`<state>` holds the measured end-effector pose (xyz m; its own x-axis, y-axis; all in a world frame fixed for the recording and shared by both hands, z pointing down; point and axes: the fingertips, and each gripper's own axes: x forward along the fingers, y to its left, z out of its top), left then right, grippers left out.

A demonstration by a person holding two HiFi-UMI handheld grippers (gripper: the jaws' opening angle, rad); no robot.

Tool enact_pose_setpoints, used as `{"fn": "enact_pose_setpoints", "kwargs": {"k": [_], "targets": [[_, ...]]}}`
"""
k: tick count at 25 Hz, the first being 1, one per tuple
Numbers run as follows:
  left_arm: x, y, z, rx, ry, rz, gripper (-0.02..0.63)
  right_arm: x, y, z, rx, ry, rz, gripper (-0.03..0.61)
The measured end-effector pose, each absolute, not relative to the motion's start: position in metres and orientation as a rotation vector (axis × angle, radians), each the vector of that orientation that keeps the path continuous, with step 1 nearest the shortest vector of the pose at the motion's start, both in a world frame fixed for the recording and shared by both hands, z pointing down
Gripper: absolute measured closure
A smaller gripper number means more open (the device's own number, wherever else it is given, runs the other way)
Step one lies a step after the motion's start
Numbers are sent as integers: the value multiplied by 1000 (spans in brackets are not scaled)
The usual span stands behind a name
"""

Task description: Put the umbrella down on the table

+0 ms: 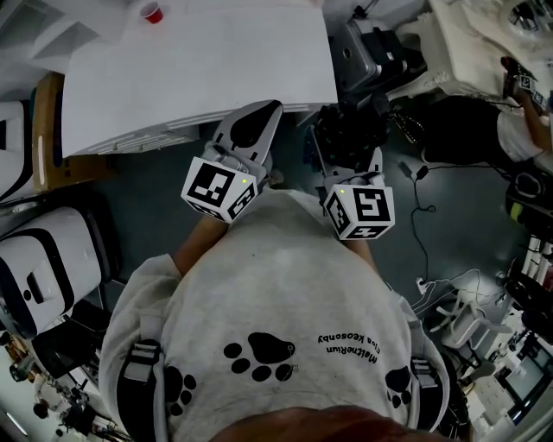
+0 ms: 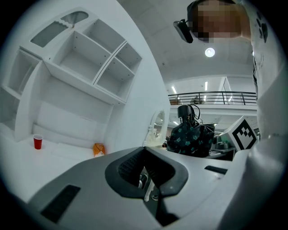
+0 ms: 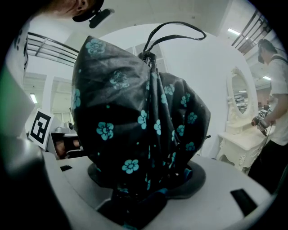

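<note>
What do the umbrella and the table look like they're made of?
Umbrella: probably thin synthetic cloth, black with teal flowers; it bunches in soft folds with a slight sheen.
Table: smooth matte white top, likely painted or laminated board; even colour, no grain, crisp edge. The core under the finish cannot be told.

Cup on table; umbrella off its corner.

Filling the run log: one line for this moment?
left gripper: shut, empty | right gripper: shut on umbrella | umbrella: not on table
</note>
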<state>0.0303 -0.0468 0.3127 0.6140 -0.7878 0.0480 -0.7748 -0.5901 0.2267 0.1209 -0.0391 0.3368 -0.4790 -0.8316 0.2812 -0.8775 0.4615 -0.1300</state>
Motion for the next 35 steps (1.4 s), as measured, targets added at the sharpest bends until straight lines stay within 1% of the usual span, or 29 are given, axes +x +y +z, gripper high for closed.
{"fn": "enact_pose_setpoints", "kwargs": {"k": [11, 25, 35], "targets": [[31, -110, 336, 2581, -1200, -23, 597, 119, -103, 358, 1508, -2460, 444, 291], [11, -190, 365, 2553, -1084, 34, 598, 94, -183, 381, 1546, -2382, 498, 290], [10, -239, 399, 2544, -977, 102, 598, 87, -226, 416, 1577, -2299, 574, 290]]}}
